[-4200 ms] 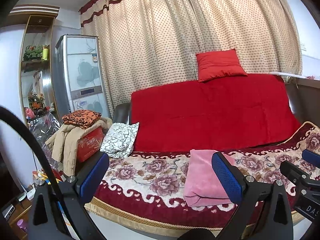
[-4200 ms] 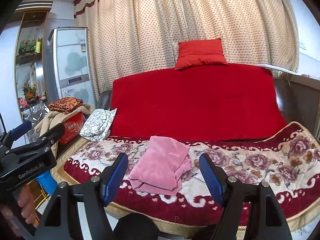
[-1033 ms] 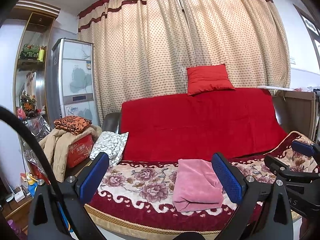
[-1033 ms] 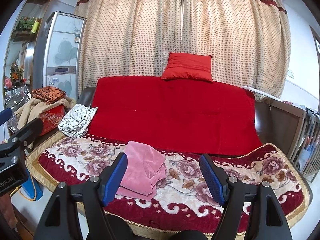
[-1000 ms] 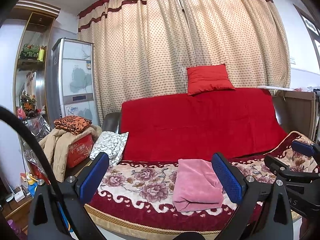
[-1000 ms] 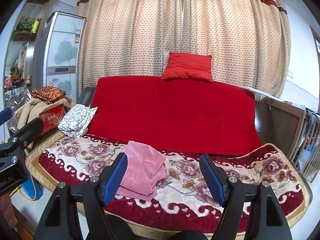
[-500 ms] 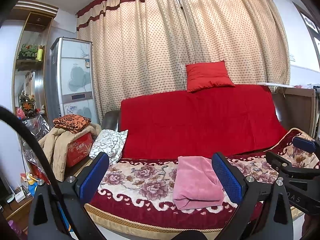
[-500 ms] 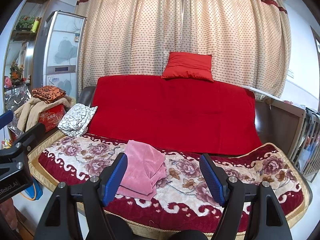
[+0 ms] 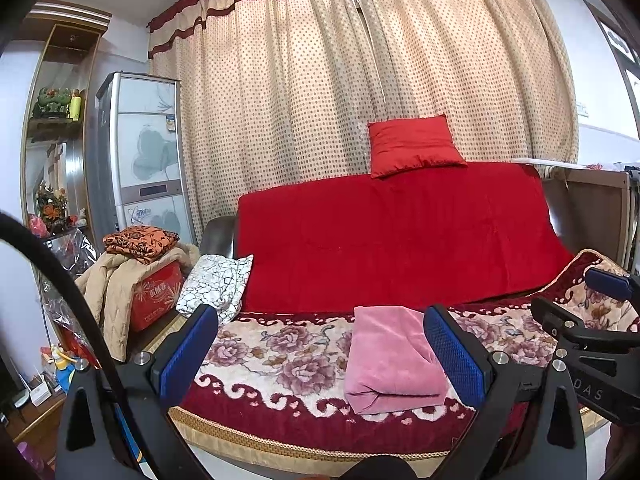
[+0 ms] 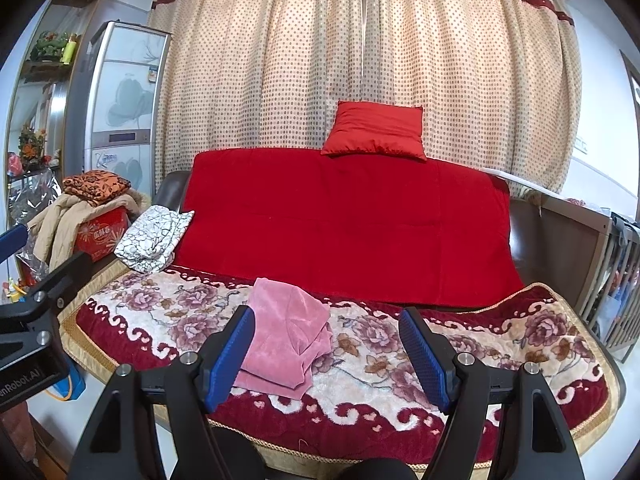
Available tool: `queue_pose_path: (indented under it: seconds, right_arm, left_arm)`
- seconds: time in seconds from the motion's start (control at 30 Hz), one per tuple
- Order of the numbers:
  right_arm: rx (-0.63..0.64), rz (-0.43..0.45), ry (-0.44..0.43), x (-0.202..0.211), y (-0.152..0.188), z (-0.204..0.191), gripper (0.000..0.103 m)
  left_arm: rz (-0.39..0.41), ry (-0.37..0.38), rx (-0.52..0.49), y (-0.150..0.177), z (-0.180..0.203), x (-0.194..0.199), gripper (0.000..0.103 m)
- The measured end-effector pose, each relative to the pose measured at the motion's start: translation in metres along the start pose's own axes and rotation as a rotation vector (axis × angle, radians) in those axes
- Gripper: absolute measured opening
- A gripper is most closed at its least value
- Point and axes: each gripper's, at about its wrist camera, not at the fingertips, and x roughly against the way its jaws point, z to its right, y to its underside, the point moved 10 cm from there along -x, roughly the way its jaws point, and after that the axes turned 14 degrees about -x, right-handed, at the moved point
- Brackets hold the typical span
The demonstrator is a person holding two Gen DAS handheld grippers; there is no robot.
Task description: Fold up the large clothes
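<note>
A folded pink garment [image 9: 394, 360] is seen in the lower centre of the frame, lying on the flowered sofa cover [image 9: 280, 354] near its front edge [image 9: 304, 446]. Much free cover is left to both sides of it. A white patterned cloth [image 9: 216, 282] is placed at the left end of the seat. The left gripper [image 9: 320, 356] is held wide apart and nothing is touched by it. The right gripper [image 10: 326, 354] is also spread wide, well before the garment, and nothing is gripped.

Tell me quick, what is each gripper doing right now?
Left gripper: open, holding nothing.
Right gripper: open, holding nothing.
</note>
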Motion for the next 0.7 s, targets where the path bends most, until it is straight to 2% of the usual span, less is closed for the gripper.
queue_pose_path:
  seconds: [0.3,0.5,0.7]
  right_arm:
    - [0.001,-0.03,0.002,-0.014,0.008,-0.001,0.078]
    - [0.017,-0.074,0.011,-0.037,0.017,-0.005,0.078]
    - [0.018,-0.129,0.024,-0.068,0.027,-0.005,0.078]
  left_arm:
    - [-0.032,0.047,0.005,0.011,0.007,-0.017,0.102]
    - [-0.055,0.086,0.046,0.02,0.008,-0.036,0.102]
    - [-0.092,0.085,0.072,0.031,0.005,-0.065,0.102]
